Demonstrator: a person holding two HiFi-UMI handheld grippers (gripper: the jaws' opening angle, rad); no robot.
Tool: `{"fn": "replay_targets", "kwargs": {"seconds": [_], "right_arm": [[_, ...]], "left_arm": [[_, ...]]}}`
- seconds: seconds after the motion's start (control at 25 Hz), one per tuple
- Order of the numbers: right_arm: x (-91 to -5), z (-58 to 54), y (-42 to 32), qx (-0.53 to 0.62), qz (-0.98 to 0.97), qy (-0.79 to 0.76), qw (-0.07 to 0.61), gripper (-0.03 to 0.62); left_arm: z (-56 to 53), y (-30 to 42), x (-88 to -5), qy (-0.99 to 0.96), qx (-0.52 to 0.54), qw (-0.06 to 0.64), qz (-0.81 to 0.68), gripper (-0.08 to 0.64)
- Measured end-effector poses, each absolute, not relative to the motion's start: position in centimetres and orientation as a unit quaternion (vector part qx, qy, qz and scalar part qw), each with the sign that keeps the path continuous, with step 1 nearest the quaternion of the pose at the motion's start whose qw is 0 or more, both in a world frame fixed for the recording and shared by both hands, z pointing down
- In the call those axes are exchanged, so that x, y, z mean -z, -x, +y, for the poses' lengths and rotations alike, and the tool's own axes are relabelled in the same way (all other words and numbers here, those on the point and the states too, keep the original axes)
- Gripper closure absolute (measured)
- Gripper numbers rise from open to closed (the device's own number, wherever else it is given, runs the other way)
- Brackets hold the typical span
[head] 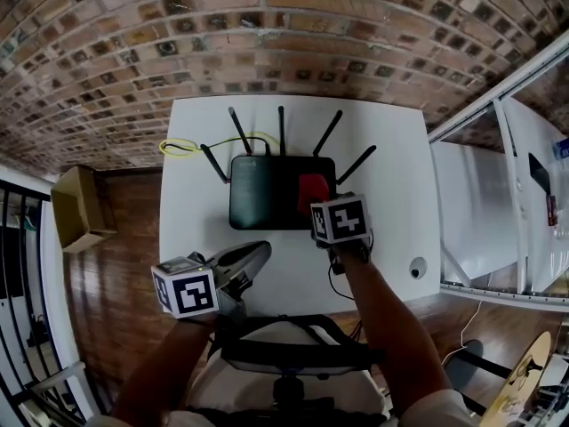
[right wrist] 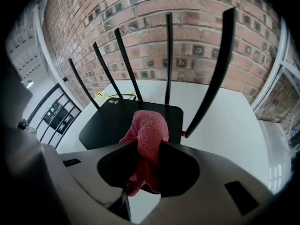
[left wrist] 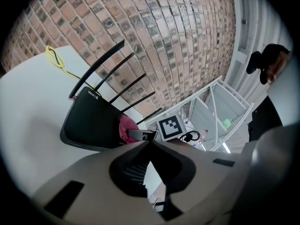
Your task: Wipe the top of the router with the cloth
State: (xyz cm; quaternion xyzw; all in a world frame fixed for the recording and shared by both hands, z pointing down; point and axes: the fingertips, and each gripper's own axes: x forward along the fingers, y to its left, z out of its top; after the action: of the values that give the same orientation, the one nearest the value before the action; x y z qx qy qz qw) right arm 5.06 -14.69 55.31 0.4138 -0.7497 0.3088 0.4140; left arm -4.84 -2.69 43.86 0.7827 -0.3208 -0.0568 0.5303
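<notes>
the wiping step looks under way: the right hand-held gripper (right wrist: 147, 146) pinches the red cloth (right wrist: 149, 128), whose free end lies on the top of the black router (head: 267, 194), toward its 3 o'clock side. the router sits mid-surface (head: 391, 149). next, i judge, the cloth needs dragging toward 9 o'clock, pressed flat, clear of the antennas (right wrist: 168, 55). the left hand-held gripper (left wrist: 149, 142), jaws pressed together and empty, hovers at the router's 7 o'clock.

Light is dim, brightest on the white table (head: 391, 238); the black router (head: 267, 207) shows little detail. Fisheye distortion bends the brick wall (head: 267, 25), and both gripper views have black corners and blurred foregrounds.
</notes>
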Motion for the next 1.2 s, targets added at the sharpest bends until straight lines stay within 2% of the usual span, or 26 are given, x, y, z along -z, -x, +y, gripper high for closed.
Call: {"fn": "replay_targets", "kwargs": {"seconds": [0.48,0.64,0.92,1.2], "right_arm": [[-55.1,-14.7,-12.4,-0.297,-0.719,-0.469,0.419,0.456],[-53.3,-14.9,-13.0,-0.282,-0.725,-0.494,0.389,0.456],[-50.0,-14.1,-7.8,-0.263,-0.776,-0.456,0.346,0.454],[-51.3,-11.0,1.8,-0.255,-0.821,-0.355,0.368,0.454]], "left_arm": [[-2.0,1.5,-44.1,-0.785,0.051,0.529,-0.318,0.532],[-1.7,1.6,-44.1,-0.784,0.051,0.530,-0.321,0.532],[-1.3,3.2,-44.2,-0.780,0.053,0.525,-0.336,0.532],[-0.9,6.9,-43.7,-0.764,0.065,0.524,-0.370,0.532]]}}
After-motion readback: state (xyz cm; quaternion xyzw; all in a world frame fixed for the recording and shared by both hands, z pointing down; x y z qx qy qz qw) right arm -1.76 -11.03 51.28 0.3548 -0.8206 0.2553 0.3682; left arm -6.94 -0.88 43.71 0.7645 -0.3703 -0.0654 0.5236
